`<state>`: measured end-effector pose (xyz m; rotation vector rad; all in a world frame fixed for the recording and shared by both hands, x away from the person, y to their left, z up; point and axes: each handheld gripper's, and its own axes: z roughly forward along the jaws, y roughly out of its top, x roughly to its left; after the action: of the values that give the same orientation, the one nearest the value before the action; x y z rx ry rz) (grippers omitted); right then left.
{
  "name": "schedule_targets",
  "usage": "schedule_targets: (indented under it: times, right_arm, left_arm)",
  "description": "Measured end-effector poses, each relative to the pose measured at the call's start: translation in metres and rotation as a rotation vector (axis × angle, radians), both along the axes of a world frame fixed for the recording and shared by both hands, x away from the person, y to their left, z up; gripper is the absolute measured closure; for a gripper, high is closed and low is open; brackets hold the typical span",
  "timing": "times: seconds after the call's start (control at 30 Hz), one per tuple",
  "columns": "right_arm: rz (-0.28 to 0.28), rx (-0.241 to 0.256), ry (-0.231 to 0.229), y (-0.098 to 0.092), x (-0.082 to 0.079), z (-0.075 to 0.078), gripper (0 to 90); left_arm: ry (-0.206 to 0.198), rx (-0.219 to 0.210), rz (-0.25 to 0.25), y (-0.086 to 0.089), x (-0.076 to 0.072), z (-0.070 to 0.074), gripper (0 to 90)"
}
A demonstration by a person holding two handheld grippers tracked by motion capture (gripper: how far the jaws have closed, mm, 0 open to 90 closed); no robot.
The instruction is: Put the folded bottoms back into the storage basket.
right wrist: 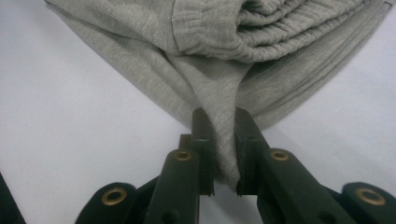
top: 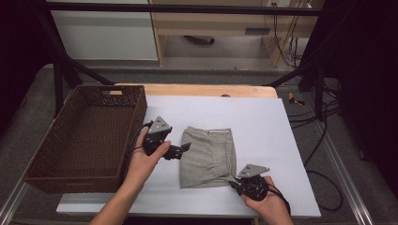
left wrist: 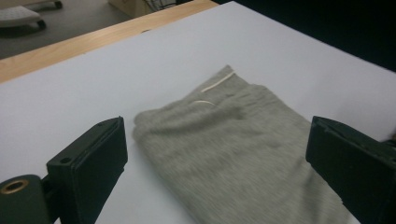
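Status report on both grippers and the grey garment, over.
Left gripper open at folded grey garment. Right gripper shut on its near corner. Nothing in the way.

A dark brown woven basket (top: 84, 136) sits on the left side of the counter (top: 202, 90), its near corner hanging a little past the edge. A white sheet (top: 263, 140) covers most of the counter, leaving a strip of pale wood bare along the far edge. Black frame bars (top: 61, 70) rise at both far corners and one crosses overhead. Beyond the counter stand a white cabinet (top: 105, 30) and a light wooden unit (top: 211, 28). Black cables (top: 319, 140) trail across the grey floor (top: 342, 159) on the right.
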<state>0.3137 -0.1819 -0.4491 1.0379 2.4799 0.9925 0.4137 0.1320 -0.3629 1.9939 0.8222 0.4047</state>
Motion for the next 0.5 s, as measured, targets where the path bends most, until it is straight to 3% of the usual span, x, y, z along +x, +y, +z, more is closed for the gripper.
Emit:
schedule_targets:
  times: [0.13, 0.23, 0.33, 0.5]
  right_arm:
    - [0.005, -0.007, -0.01, 0.001, -0.001, 0.0, 81.6]
    - [0.007, -0.005, -0.012, 0.001, -0.001, -0.001, 81.6]
    - [0.005, -0.003, -0.01, 0.001, -0.001, 0.0, 81.5]
    - [0.004, -0.005, -0.011, 0.001, -0.001, -0.001, 81.5]
  left_arm:
    - [0.074, 0.005, -0.015, -0.006, 0.023, -0.016, 6.1]
    - [0.063, 0.047, 0.003, -0.012, 0.034, -0.025, 6.8]
    - [0.077, 0.049, 0.019, -0.015, 0.045, -0.03, 7.0]
    - [0.095, 0.091, 0.032, -0.022, 0.056, -0.037, 8.0]
